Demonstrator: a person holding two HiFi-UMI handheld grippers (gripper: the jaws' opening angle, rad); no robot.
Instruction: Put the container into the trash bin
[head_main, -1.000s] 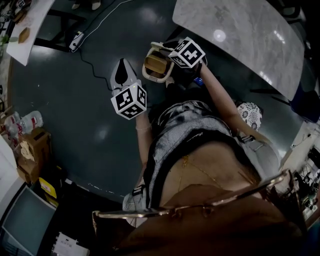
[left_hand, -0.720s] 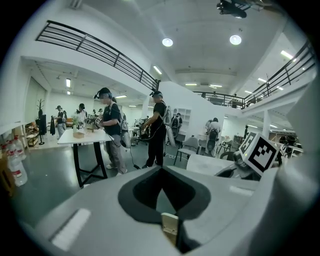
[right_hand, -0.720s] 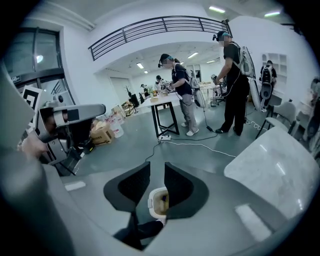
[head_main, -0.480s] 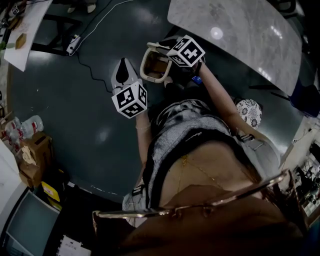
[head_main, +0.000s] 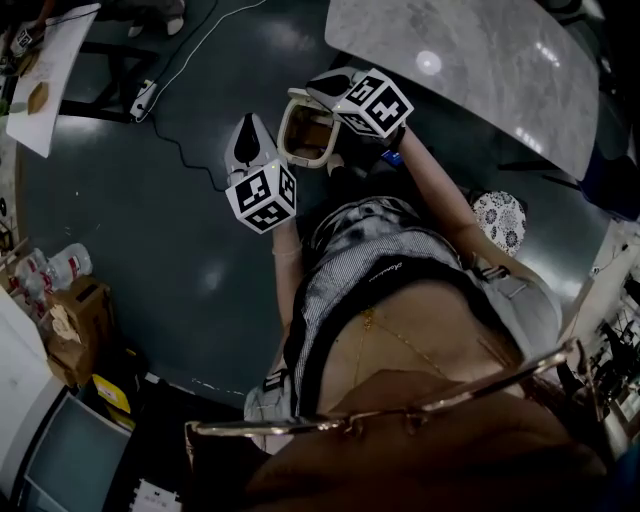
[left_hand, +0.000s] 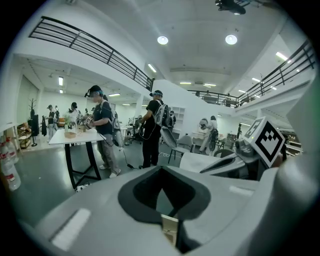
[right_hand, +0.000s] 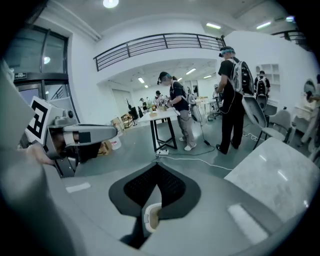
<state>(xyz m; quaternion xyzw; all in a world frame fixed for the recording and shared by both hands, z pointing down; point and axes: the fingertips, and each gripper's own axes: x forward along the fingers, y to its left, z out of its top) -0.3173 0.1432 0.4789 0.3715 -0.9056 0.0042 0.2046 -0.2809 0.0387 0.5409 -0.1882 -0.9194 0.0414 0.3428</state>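
The container (head_main: 308, 128) is a white-rimmed rectangular tray with a brownish inside. It hangs above the dark floor in the head view, just left of the marble table (head_main: 480, 60). My right gripper (head_main: 322, 88) is shut on its rim, and a piece of that rim (right_hand: 151, 219) shows between the closed jaws in the right gripper view. My left gripper (head_main: 247, 125) is beside it on the left, apart from the container, with its jaws together (left_hand: 162, 170). A small beige piece (left_hand: 170, 227) sits deep between them. No trash bin is in view.
A white table (head_main: 45, 70) stands at the far left, and a cable (head_main: 190, 45) runs across the floor. Boxes and bottles (head_main: 60, 290) crowd the left edge. Several people stand round a table (left_hand: 75, 137) ahead. Dark open floor (head_main: 150, 230) lies to the left.
My right gripper and the container have shifted a little up and left in the head view, and the tray now hangs from its rim. The left gripper has drifted slightly the same way.
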